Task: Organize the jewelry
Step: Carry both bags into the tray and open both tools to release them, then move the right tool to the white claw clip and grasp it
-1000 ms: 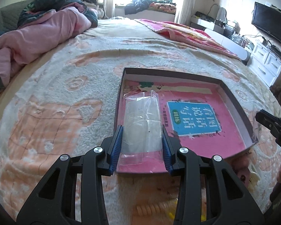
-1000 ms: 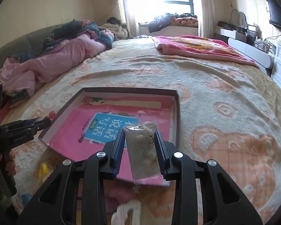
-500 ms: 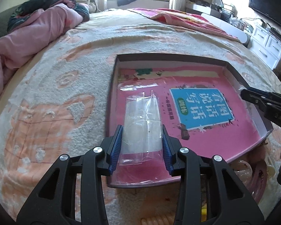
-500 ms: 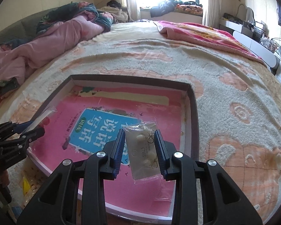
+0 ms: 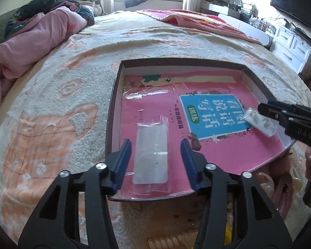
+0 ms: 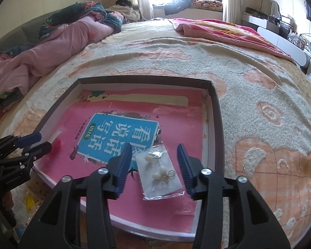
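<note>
On the left, the left gripper (image 5: pixel 155 161) has just been opening its jaws, which now stand spread and clear of the flat clear plastic sleeve (image 5: pixel 151 157) lying between them on the pink book cover (image 5: pixel 228 157); lifting straight back should leave it flat. To the right, the right gripper (image 6: pixel 154 167) has likewise just spread its jaws off the small clear bag of pearl earrings (image 6: pixel 160 173), which rests near the right wall of the shallow dark-rimmed box (image 6: pixel 214 112). The box sits on a fluffy cream-and-peach blanket (image 6: pixel 259 124) on a bed, with a rumpled pink quilt (image 5: pixel 31 39) at far left.

Black grippers (image 5: pixel 155 155), blue ribbed fingers (image 5: pixel 122 161)
</note>
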Action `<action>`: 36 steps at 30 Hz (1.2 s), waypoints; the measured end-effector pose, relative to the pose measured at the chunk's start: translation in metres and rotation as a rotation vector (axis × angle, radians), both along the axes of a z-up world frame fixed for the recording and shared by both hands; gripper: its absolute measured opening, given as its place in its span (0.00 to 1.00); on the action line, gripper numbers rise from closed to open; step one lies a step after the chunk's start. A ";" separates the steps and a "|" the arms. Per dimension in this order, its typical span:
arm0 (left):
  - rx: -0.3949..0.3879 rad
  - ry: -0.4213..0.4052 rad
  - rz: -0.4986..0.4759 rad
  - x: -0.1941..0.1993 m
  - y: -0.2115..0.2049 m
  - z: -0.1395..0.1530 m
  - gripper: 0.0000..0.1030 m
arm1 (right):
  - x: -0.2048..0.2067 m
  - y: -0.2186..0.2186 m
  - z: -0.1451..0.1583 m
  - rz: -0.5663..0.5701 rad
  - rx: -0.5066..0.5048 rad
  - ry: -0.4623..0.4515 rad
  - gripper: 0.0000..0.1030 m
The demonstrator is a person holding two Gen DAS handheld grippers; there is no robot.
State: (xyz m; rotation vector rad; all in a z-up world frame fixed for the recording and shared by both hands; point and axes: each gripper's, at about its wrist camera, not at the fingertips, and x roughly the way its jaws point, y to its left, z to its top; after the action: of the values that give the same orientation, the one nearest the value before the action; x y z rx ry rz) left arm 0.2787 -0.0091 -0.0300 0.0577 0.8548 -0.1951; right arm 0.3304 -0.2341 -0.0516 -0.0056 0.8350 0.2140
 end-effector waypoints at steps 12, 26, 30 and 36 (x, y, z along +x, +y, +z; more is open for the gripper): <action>-0.024 -0.093 0.019 -0.028 0.001 0.026 0.71 | -0.048 -0.021 0.028 -0.063 0.118 -0.121 0.84; -0.059 -0.183 0.066 -0.064 0.012 0.046 0.89 | -0.109 -0.023 0.048 -0.083 0.104 -0.266 0.92; -0.076 -0.200 0.077 -0.075 0.017 0.053 0.89 | -0.126 -0.019 0.054 -0.061 0.073 -0.302 0.92; -0.076 -0.234 0.079 -0.093 0.019 0.061 0.89 | -0.145 -0.012 0.058 -0.031 0.036 -0.329 0.92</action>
State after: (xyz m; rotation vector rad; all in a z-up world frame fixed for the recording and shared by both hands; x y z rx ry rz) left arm 0.1859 0.0104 0.0313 -0.0240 0.6145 -0.1434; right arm 0.1854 -0.2460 0.0068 0.0060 0.5035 0.1921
